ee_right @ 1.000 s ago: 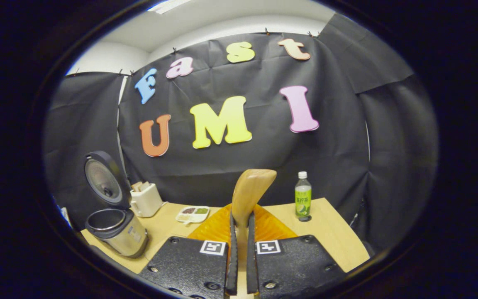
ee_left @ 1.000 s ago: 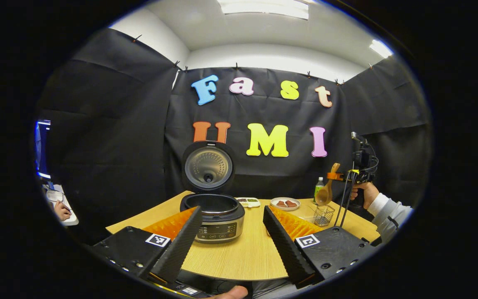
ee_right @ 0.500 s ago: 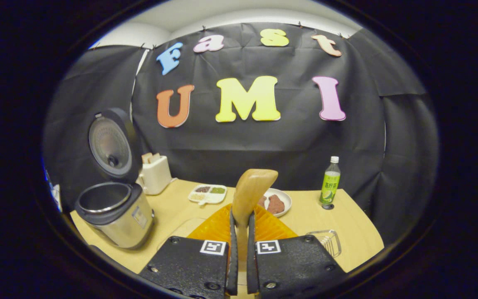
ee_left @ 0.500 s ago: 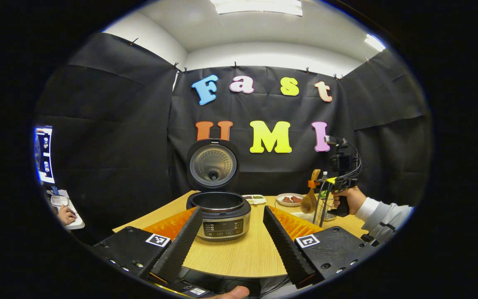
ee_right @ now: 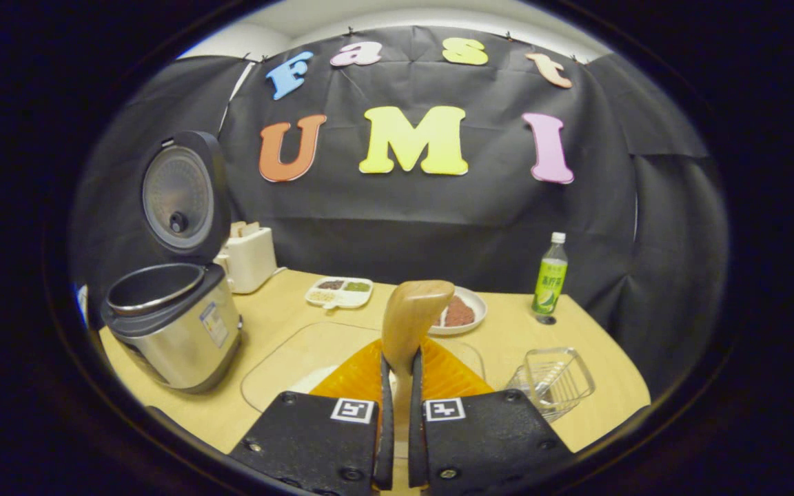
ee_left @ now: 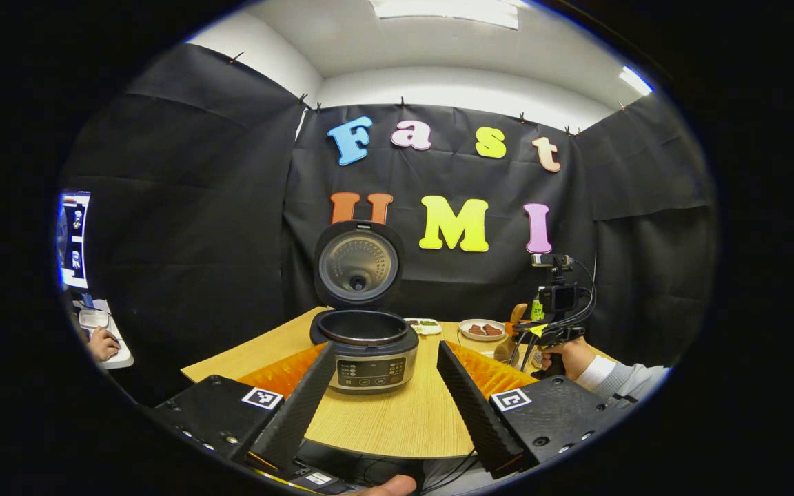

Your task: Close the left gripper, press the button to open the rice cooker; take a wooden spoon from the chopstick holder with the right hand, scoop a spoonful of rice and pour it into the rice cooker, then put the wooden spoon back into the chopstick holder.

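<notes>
The rice cooker point(ee_left: 368, 351) is standing on the wooden table point(ee_left: 397, 427) with its lid point(ee_left: 359, 264) raised upright, and the inner pot is showing dark inside. In the left gripper view, the left gripper point(ee_left: 387, 396) is hanging in front of the cooker, apart from it, and its jaws are spread wide, so they are pinching nothing.

The right gripper point(ee_right: 397, 399) is pinching the wooden spoon point(ee_right: 411, 324) by its handle; both fingers are pressing on the handle from the two sides. The bowl of the spoon is standing up above the fingertips and its back is facing the camera, so I cannot tell if there is rice in it. In the left gripper view, a hand point(ee_left: 562, 355) with a light sleeve is holding this gripper at the right side of the table, well apart from the cooker.

Under the spoon, a clear tray point(ee_right: 287, 358) is lying on the table with something white in it. The wire chopstick holder point(ee_right: 554, 381) is standing to the right of the gripper, near the table edge. Farther back, a small divided dish point(ee_right: 339, 292), a plate point(ee_right: 462, 315) with brown food, a green bottle point(ee_right: 550, 275) and a white toaster point(ee_right: 249, 256) are standing near the wall. The toaster is just behind the cooker.
</notes>
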Tool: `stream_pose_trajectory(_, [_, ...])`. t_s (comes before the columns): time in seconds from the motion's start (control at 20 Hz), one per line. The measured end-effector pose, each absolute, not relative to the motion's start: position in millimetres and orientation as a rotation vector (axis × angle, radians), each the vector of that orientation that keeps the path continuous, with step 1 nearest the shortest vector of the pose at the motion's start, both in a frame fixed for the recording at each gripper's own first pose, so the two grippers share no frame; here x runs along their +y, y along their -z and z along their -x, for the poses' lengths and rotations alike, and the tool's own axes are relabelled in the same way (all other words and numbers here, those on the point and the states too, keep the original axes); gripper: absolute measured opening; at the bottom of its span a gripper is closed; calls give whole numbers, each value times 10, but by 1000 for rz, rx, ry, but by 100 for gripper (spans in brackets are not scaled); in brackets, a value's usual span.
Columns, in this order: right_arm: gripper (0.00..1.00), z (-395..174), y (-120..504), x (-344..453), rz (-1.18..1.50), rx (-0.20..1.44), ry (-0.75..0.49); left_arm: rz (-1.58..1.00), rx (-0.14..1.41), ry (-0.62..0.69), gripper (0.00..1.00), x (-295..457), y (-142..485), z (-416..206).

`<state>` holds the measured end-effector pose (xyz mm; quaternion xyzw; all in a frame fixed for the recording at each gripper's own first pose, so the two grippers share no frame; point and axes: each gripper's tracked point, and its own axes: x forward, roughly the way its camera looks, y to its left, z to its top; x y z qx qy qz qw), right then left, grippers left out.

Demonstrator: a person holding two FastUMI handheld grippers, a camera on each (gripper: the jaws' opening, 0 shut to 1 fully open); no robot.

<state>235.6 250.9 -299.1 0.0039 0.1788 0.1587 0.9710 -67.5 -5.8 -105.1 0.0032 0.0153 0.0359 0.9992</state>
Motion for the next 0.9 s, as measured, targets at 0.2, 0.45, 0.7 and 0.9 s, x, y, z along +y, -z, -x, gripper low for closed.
stream_pose_trajectory(0.2, [14,-2371,3008,2563,-110,385,-347,-12,32,-74,94,-25,1061,669])
stream_pose_trajectory(0.45, [14,-2457,3031,2546,-320,460,-348,8,31,-82,94,60,1064,679])
stream_pose_trajectory(0.7, [14,-2595,3125,2346,-584,556,-308,13,23,-106,95,164,1006,710])
stream_pose_trajectory(0.9, [14,-2669,3184,2197,-806,581,-291,-2,23,-82,94,85,994,707])
